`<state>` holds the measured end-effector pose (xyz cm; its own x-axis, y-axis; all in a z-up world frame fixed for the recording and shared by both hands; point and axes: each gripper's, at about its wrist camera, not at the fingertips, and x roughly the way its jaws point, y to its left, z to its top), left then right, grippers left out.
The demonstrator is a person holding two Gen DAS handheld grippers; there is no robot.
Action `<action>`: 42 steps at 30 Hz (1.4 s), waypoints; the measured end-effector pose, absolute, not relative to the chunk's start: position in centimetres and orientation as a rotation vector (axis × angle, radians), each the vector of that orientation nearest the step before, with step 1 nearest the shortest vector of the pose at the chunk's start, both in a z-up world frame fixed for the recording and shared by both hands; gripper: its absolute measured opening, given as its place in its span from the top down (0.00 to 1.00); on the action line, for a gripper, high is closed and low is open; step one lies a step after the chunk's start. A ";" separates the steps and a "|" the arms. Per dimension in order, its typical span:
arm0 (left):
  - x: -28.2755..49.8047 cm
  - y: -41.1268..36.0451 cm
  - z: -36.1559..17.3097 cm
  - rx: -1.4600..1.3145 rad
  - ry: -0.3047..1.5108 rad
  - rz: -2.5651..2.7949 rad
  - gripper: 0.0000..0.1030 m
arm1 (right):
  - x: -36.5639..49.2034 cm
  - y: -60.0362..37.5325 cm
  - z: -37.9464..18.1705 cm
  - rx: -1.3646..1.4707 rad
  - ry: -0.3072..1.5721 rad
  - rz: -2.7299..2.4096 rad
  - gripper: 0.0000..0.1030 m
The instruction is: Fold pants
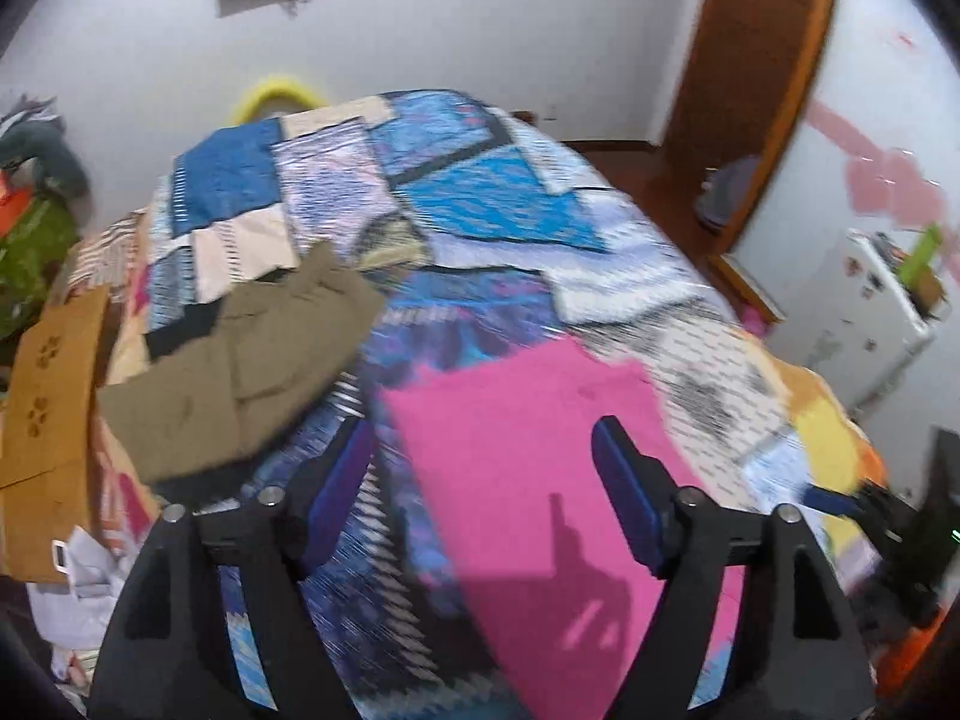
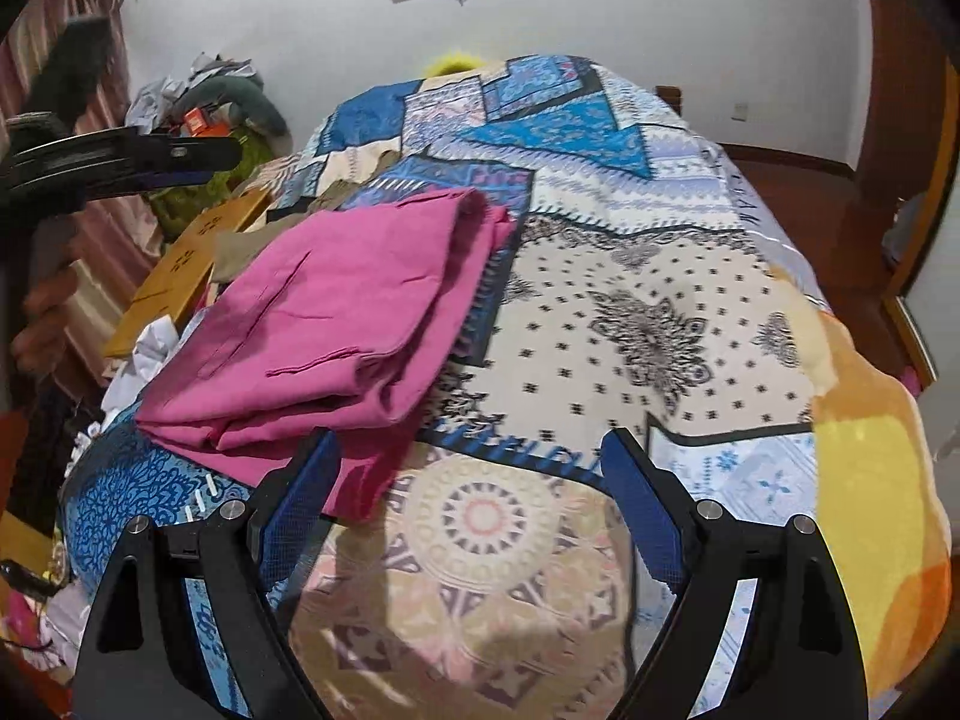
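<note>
The pink pants [image 2: 324,324] lie folded in a soft stack on the patterned bed [image 2: 660,312], near its left side, with olive trousers [image 1: 240,372] just beyond them. Both the left gripper [image 1: 480,462] and the right gripper [image 2: 471,468] have their fingers spread and empty. The cloth looks light, limp and easily rumpled, so I would pinch it at a thick folded edge or corner.

Both grippers angled down, left gripper [image 1: 483,450] and right gripper [image 2: 471,462] wide apart, nothing between them.
</note>
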<state>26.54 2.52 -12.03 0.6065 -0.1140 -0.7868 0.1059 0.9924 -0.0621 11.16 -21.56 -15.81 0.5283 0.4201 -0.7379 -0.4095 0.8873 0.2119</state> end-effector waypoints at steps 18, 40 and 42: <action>32.7 5.8 -23.5 0.063 1.139 0.045 0.13 | 11.1 -21.9 -13.9 0.015 0.839 0.459 0.15; 16.2 7.3 -17.8 0.057 0.974 -0.016 0.14 | 11.1 -18.2 -15.0 -0.022 0.862 0.572 0.43; 16.2 7.1 -16.3 0.026 0.935 -0.042 0.29 | 11.2 -18.1 -14.8 -0.009 0.862 0.588 0.52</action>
